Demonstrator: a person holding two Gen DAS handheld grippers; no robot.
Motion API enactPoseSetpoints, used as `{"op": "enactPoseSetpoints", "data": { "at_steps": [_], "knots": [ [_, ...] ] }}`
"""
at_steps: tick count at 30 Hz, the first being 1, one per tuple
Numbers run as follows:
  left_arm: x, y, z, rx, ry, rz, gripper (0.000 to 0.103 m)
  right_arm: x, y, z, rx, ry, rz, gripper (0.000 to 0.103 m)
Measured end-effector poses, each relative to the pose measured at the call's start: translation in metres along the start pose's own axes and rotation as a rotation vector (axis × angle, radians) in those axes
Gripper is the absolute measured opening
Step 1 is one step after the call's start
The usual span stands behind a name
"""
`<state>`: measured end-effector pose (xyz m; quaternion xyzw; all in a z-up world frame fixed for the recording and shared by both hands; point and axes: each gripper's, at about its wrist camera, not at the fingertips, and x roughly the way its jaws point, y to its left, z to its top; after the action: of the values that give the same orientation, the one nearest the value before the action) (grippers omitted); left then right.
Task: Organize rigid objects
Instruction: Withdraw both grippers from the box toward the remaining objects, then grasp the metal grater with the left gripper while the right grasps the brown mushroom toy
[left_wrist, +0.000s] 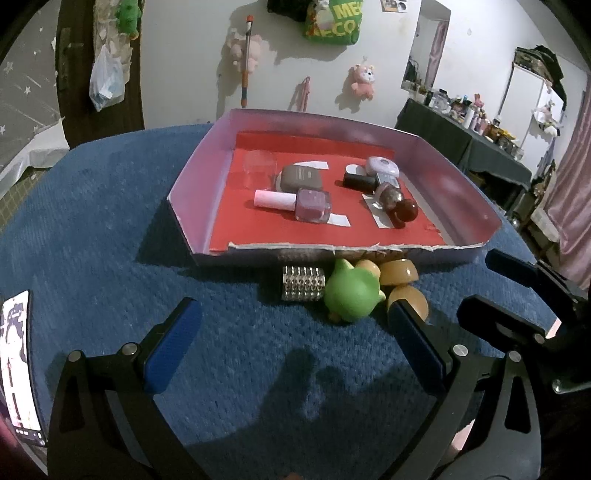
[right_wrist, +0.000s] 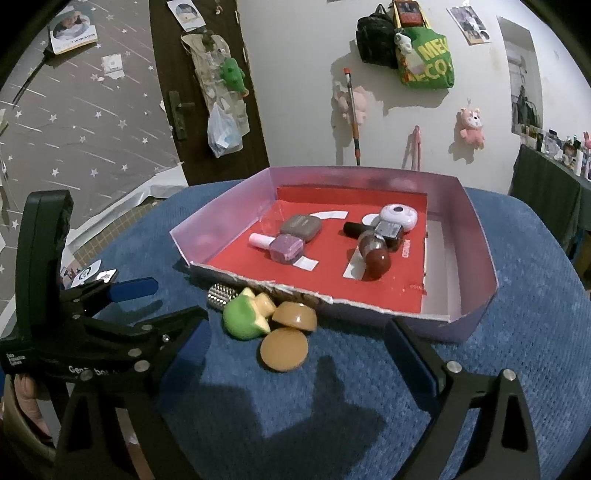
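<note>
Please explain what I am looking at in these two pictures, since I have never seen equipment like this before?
A person holds a two-finger gripper in each hand, each carrying a forward-looking fisheye camera. One picture looks past the left gripper, the other past the right gripper. Both stand open and hold nothing.

On the blue cloth sits a shallow box with a red floor. Inside lie a pink nail polish bottle, a grey case, a dark red bottle and a white round case.

Outside, against its torn front edge, rest a green toy, tan half-round pieces and a silver studded cylinder.
</note>
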<state>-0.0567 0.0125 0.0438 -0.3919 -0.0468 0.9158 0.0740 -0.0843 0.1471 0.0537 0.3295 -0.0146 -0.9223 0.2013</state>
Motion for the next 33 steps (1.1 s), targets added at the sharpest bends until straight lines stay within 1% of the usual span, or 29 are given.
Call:
{"op": "enactPoseSetpoints", "data": {
  "at_steps": [6,12,14,16,20,27,33],
  "knots": [
    [0.005,0.003,-0.008,-0.013,0.021,-0.017,0.103,0.003,0.000,-0.007,0.002,0.022,-0.008,0.092],
    [0.013,0.005,-0.012,-0.023,0.039,-0.003,0.102,0.011,-0.004,-0.015,0.012,0.050,-0.016,0.088],
    [0.017,0.006,-0.012,-0.032,0.047,-0.005,0.102,0.015,-0.006,-0.017,0.021,0.062,-0.013,0.084],
    [0.019,0.006,-0.011,-0.031,0.048,-0.005,0.102,0.020,-0.007,-0.019,0.022,0.075,-0.009,0.083],
    [0.022,0.006,-0.008,-0.026,0.039,0.015,0.102,0.026,-0.007,-0.021,0.019,0.093,-0.009,0.079],
    [0.032,0.021,0.000,-0.070,0.046,0.074,0.101,0.032,-0.010,-0.022,0.024,0.107,-0.002,0.079],
    [0.040,0.022,0.006,-0.076,0.045,0.099,0.101,0.040,-0.008,-0.021,0.016,0.119,0.011,0.078]
  ]
}}
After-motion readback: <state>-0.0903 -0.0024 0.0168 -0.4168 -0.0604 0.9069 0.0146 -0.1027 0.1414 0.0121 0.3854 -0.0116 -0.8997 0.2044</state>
